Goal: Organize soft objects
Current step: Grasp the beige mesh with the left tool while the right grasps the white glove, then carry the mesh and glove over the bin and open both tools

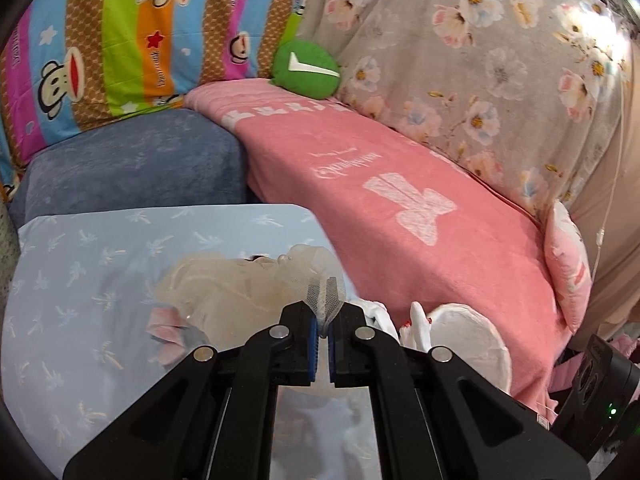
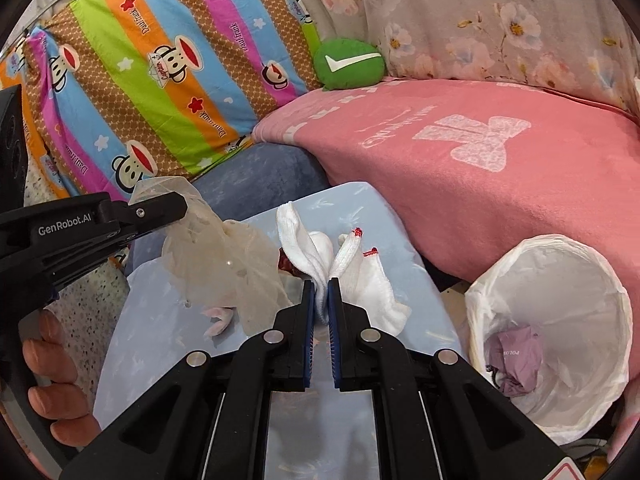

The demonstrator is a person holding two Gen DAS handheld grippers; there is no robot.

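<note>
My left gripper (image 1: 324,314) is shut on a corner of a sheer beige mesh cloth (image 1: 224,284), which hangs from it over the light blue patterned board (image 1: 80,280). In the right wrist view the same gripper (image 2: 182,204) comes in from the left with the mesh cloth (image 2: 224,264) draped below it. My right gripper (image 2: 321,292) is shut on a white towel (image 2: 360,276) with red stitching at its tips, bunched and lifted above the board (image 2: 160,360). A small pink item (image 2: 218,320) lies on the board under the mesh.
A bin with a white liner (image 2: 560,264) stands at the right, holding a purple wad (image 2: 516,364). A pink blanket (image 2: 500,184) covers the sofa behind, with a green cushion (image 2: 348,64), a striped cartoon quilt (image 2: 160,80) and a blue cushion (image 1: 132,168). A person's hand (image 2: 52,380) grips the left tool.
</note>
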